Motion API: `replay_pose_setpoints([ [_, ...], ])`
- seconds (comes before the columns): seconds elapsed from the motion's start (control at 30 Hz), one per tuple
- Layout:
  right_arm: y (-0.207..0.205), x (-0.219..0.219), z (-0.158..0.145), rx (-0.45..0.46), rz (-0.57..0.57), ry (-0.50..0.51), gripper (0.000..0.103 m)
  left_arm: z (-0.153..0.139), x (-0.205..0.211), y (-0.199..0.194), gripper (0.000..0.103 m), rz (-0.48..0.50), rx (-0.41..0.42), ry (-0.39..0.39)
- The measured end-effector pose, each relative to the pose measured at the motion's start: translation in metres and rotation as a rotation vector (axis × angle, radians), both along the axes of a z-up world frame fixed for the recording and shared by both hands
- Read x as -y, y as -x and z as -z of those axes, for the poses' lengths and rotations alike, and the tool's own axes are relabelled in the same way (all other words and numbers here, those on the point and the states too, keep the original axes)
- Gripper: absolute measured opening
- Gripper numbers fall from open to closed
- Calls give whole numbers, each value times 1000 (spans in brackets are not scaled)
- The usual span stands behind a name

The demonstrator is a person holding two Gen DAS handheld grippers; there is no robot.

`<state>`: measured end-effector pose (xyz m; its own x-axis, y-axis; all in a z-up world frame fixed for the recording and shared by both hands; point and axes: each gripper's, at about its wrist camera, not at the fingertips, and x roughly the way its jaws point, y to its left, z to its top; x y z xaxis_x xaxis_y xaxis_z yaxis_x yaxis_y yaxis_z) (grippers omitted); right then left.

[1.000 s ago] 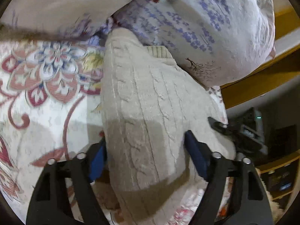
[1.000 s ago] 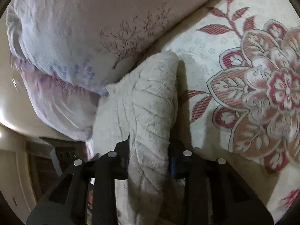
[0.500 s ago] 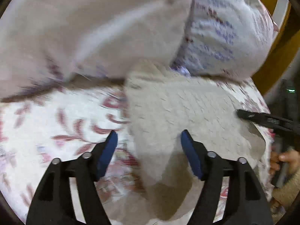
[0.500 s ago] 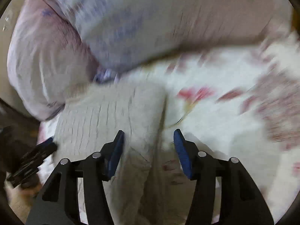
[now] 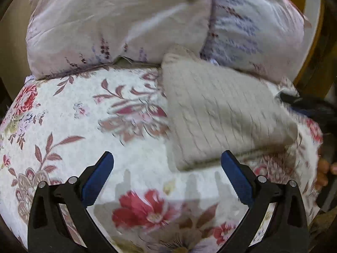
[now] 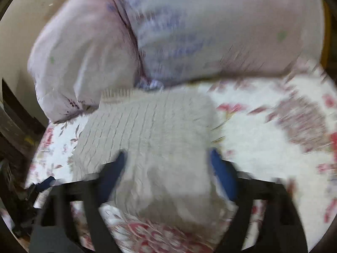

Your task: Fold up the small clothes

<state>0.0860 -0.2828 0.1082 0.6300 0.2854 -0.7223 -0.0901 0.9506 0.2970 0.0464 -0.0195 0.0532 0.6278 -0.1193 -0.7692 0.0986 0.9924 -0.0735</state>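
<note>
A folded beige cable-knit sweater (image 5: 221,113) lies on the floral bedsheet (image 5: 84,116), its far end against the pillows. My left gripper (image 5: 167,160) is open and empty, hovering above the sheet just short of the sweater's near edge. In the right wrist view the same sweater (image 6: 151,139) lies under my right gripper (image 6: 168,160), which is open with its fingers spread either side of the sweater's near end, gripping nothing. The right wrist view is motion-blurred.
Two pale floral pillows (image 5: 126,25) are stacked at the head of the bed. The other gripper (image 5: 305,105) and a hand (image 5: 324,172) show at the bed's right edge. A wooden headboard (image 5: 316,31) stands behind. Dark furniture (image 6: 12,126) lies beyond the bed's left edge.
Both grippers have let go of the sweater, opened and pulled back. The sweater now lies folded flat on the sheet.
</note>
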Motion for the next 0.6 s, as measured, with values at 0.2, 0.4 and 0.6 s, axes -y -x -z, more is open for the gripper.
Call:
replay_pose_setpoints([
  [0.2,34,-22,43,-64,-8,127,98,23,14,7,101,22,-42,-54],
  [0.4,43,-55,73,-130,-29,259,102,41,21,9,101,19,-69,-100],
  [0.6,46,-62,73,-130,-34,276,102,42,16,10,101,19,-73,-97],
])
